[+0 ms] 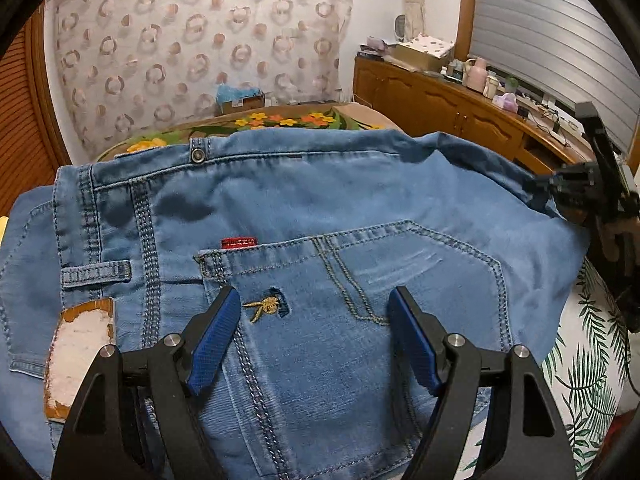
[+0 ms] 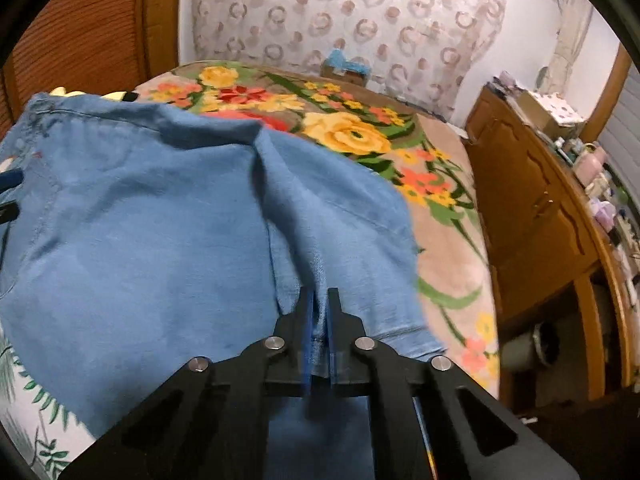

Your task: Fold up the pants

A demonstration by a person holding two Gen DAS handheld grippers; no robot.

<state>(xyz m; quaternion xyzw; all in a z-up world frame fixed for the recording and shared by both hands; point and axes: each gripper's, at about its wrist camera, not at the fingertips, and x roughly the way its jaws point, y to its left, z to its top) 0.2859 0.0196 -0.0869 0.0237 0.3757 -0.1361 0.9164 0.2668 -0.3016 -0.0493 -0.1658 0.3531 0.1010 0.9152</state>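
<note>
Light blue jeans point(image 1: 304, 208) lie spread on the bed, back side up, showing a back pocket with a small gold embroidery, a red tab and a worn leather patch point(image 1: 80, 356). My left gripper point(image 1: 316, 304) hovers open just above the back pocket, its blue pads wide apart with nothing between them. My right gripper point(image 2: 319, 300) is shut on a pinched ridge of the jeans point(image 2: 160, 220) fabric near their edge. From the left wrist view the right gripper point(image 1: 560, 190) appears at the right edge, gripping the cloth.
The bed carries a flowered blanket point(image 2: 352, 132) at the far side and a leaf-print sheet point(image 1: 588, 364) nearer. A wooden sideboard point(image 2: 532, 208) with bottles and boxes runs along the right. A patterned curtain point(image 1: 192, 40) hangs behind the bed.
</note>
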